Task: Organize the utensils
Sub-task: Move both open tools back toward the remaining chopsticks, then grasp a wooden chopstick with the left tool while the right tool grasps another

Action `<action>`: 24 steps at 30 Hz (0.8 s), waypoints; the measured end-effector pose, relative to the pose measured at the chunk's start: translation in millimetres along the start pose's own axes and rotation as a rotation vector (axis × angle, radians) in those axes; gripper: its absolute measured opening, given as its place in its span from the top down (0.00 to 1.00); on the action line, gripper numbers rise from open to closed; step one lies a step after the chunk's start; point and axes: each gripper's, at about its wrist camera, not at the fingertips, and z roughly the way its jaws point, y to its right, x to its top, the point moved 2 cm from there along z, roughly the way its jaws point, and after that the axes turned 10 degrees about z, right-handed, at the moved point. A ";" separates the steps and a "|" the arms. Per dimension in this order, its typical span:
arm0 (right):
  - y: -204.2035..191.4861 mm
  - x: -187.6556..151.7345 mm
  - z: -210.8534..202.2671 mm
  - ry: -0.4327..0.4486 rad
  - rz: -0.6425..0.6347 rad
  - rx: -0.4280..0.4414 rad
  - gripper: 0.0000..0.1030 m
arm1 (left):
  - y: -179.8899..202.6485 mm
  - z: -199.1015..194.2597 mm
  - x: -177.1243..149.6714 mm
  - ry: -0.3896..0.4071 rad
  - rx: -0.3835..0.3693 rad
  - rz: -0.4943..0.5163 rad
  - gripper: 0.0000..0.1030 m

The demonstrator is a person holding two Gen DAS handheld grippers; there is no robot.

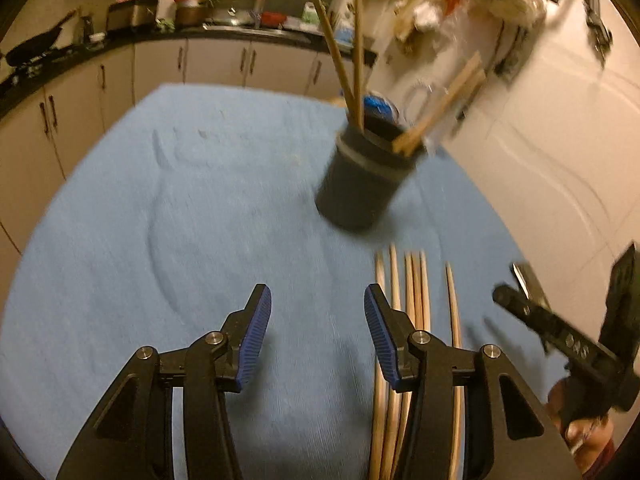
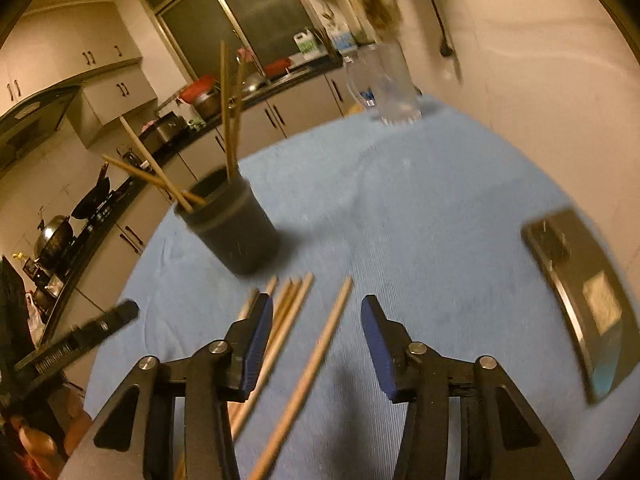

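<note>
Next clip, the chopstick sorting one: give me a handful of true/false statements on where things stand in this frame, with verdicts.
1. The dark holder already has chopsticks standing in it. True.
2. The left tongs are clamped on a chopstick. False: nothing lies between their pads; the loose chopsticks lie to their right.
3. A single chopstick lies between the open pads of the right tongs. True; the pads do not press on it.
4. The table is covered with a red cloth. False: the cloth is blue.
5. A dark flat device lies on the cloth right of the right tongs. True.
</note>
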 end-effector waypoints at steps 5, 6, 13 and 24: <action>3.0 -16.2 9.9 -0.050 -0.003 -0.014 0.62 | 11.8 9.6 -19.7 -0.044 -0.016 0.046 0.54; 1.5 -17.5 11.8 -0.061 -0.006 -0.013 0.62 | 13.0 9.6 -20.3 -0.045 -0.017 0.052 0.54; -6.8 -20.1 22.3 -0.106 -0.037 -0.042 0.66 | 17.8 7.5 -16.0 -0.043 -0.025 0.060 0.54; -21.7 -20.1 44.7 -0.163 -0.102 -0.126 0.71 | 15.3 12.4 -13.5 -0.077 -0.038 0.051 0.54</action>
